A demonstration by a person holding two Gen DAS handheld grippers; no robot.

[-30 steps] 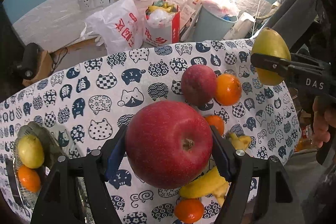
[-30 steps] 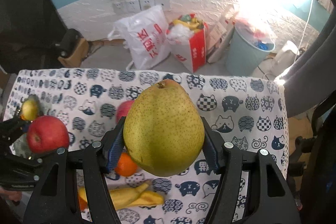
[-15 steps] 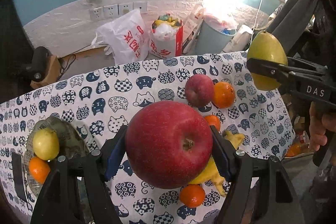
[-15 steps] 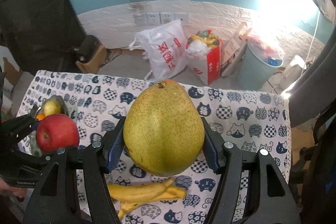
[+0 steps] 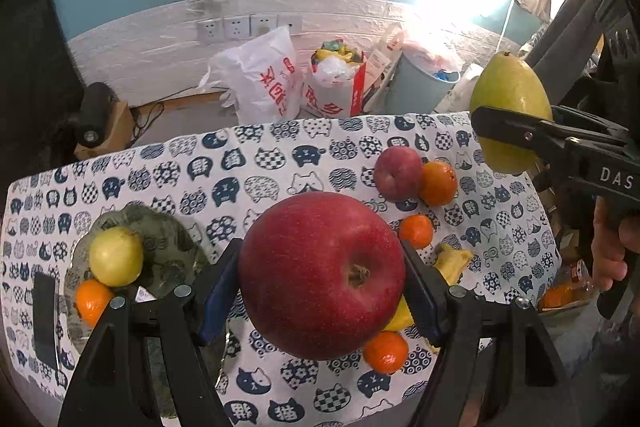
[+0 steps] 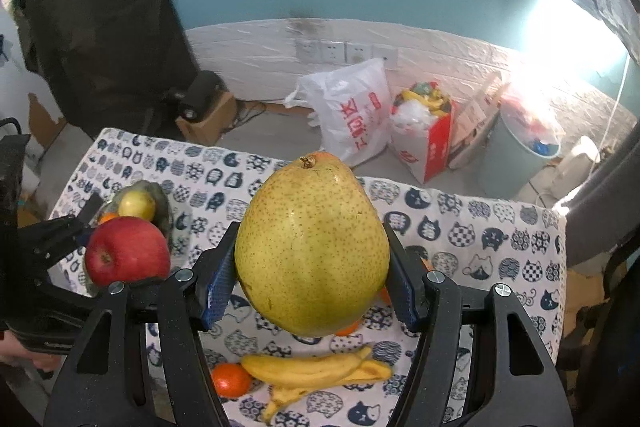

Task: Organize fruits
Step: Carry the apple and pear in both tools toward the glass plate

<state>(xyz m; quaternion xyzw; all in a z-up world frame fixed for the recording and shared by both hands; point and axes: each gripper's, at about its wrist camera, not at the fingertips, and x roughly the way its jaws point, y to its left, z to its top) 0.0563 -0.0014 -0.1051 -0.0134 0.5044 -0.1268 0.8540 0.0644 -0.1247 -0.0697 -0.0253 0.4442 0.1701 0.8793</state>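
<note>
Teal wall and white brick skirting stand behind a table (image 5: 280, 163) spread with a cat-print cloth.

My left gripper (image 5: 322, 279) is clamped on a red apple (image 5: 322, 275), blue pads pressed to both its sides, the fruit held clear above the cloth. My right gripper (image 6: 312, 267) is clamped the same way on a green pear (image 6: 312, 247), stem end up, also lifted off the table; from the left wrist it shows high at the right edge.

Below the apple, on the cloth, lie a banana (image 6: 316, 371) with split peel and a small orange (image 5: 386, 351) just beside it. Further out sit another orange (image 5: 416, 231), then a reddish peach (image 5: 398, 173) touching a larger orange (image 5: 439, 183).

On the left side of the table a glass plate (image 5: 168, 247) holds a yellow-green fruit (image 5: 116, 256) and an orange (image 5: 92, 301), touching each other.

Beyond the table, on the floor by the wall, are a white bag (image 5: 260, 83), a red-and-white box (image 5: 336, 91) and a pale blue bin (image 5: 416, 91).
</note>
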